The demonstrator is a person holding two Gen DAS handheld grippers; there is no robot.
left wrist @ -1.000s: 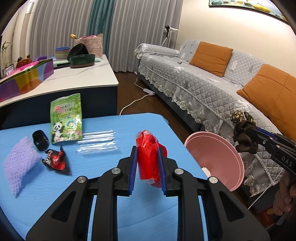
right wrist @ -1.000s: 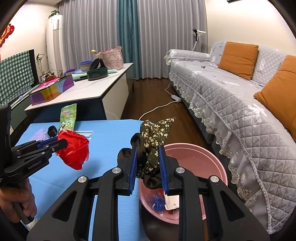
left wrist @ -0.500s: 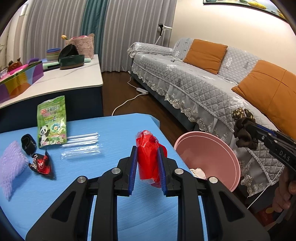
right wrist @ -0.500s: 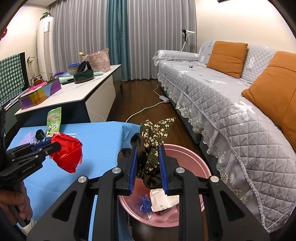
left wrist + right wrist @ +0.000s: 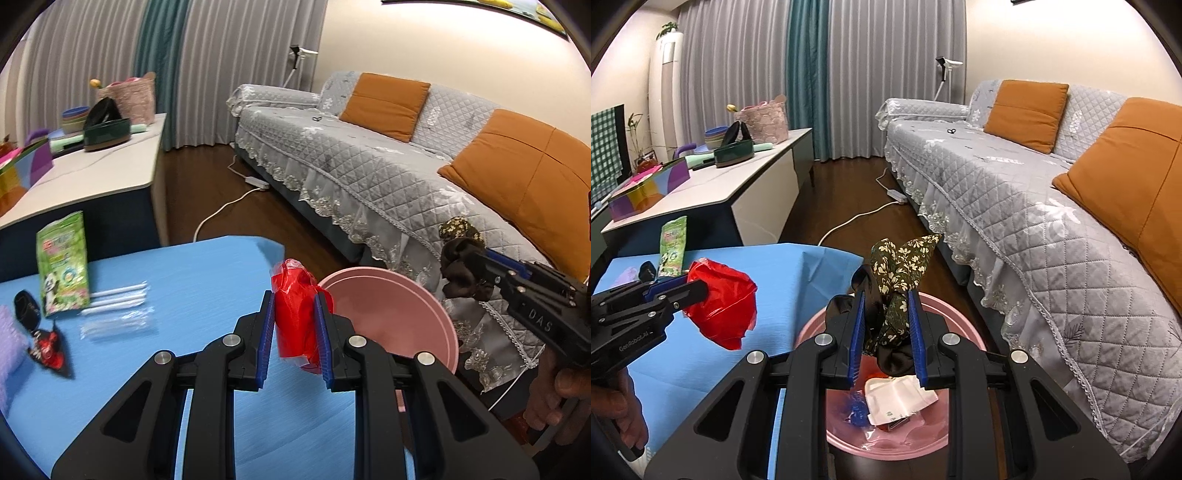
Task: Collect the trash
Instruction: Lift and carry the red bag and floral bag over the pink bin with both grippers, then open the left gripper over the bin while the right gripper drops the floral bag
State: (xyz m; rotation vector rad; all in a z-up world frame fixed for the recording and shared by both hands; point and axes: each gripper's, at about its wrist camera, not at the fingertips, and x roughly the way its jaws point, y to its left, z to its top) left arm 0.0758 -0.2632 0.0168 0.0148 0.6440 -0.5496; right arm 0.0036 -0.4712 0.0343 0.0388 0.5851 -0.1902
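Note:
My left gripper (image 5: 295, 306) is shut on a crumpled red plastic bag (image 5: 295, 314), held over the right edge of the blue table (image 5: 207, 277) beside the pink bin (image 5: 391, 317). The right wrist view shows that red bag (image 5: 724, 306) left of the bin. My right gripper (image 5: 885, 317) is shut on a dark floral cloth scrunchie (image 5: 897, 273), held directly above the pink bin (image 5: 964, 332), which holds white paper and blue scraps. In the left wrist view the scrunchie (image 5: 461, 266) hangs past the bin's far rim.
Left on the table lie a green panda snack packet (image 5: 62, 258), clear straw wrappers (image 5: 118, 306), a red-black wrapper (image 5: 48, 347), a black piece (image 5: 26, 302) and purple foam (image 5: 11, 343). A grey sofa (image 5: 1034, 206) runs along the right. A white counter (image 5: 720, 188) stands behind.
Both grippers have shifted to the right toward the bin with their loads. The bin now lies closer under the right gripper and nearer the left one's red bag.

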